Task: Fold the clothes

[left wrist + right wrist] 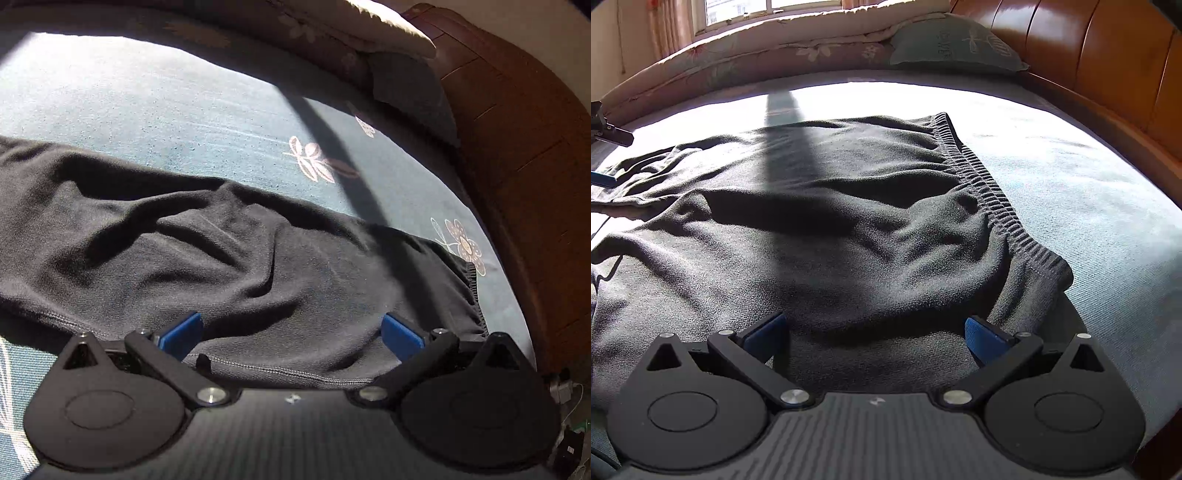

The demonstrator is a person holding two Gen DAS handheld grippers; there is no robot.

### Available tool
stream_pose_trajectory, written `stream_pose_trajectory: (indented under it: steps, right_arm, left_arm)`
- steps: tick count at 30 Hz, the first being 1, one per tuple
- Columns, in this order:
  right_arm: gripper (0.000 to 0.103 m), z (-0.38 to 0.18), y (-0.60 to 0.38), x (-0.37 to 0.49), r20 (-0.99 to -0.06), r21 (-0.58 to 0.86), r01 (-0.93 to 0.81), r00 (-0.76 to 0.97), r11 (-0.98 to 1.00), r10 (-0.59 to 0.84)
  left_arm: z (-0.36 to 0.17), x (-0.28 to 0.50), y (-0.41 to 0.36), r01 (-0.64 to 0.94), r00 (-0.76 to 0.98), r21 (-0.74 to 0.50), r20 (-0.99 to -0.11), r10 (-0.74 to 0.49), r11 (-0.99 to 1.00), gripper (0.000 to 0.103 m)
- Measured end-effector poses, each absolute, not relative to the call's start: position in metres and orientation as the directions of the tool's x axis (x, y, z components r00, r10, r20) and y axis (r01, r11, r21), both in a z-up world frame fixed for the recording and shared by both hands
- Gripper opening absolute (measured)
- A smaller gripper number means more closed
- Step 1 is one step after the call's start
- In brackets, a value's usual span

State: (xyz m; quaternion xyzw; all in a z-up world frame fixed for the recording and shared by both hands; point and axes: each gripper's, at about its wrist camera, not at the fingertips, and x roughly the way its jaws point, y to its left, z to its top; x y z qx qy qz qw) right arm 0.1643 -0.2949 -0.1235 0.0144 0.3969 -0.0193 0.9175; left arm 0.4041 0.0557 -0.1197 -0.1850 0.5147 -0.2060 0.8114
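Note:
A pair of black trousers lies spread and wrinkled on the bed, its ribbed elastic waistband toward the right. The same trousers fill the lower left wrist view, waistband at the right. My left gripper is open, its blue pads apart just above the near edge of the cloth, holding nothing. My right gripper is open too, low over the cloth near the waistband's near corner. The left gripper shows at the far left of the right wrist view.
The bed has a blue-green sheet with flower prints. A wooden headboard runs along the right. A green pillow and a folded floral quilt lie at the far side under a window.

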Motion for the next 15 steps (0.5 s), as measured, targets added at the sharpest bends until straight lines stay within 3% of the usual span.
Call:
stream_pose_trajectory:
  steps: [10, 15]
  right_arm:
    - [0.103, -0.124, -0.298, 0.156, -0.727, 0.024, 0.017, 0.686, 1.000, 0.006]
    - [0.103, -0.124, -0.299, 0.155, -0.721, 0.026, 0.010, 0.693, 1.000, 0.012]
  left_arm:
    - [-0.090, 0.387, 0.026, 0.213, 0.367, -0.524, -0.739, -0.564, 0.825, 0.102]
    - [-0.106, 0.390, -0.006, 0.224, 0.307, -0.538, -0.752, -0.583, 0.813, 0.102]
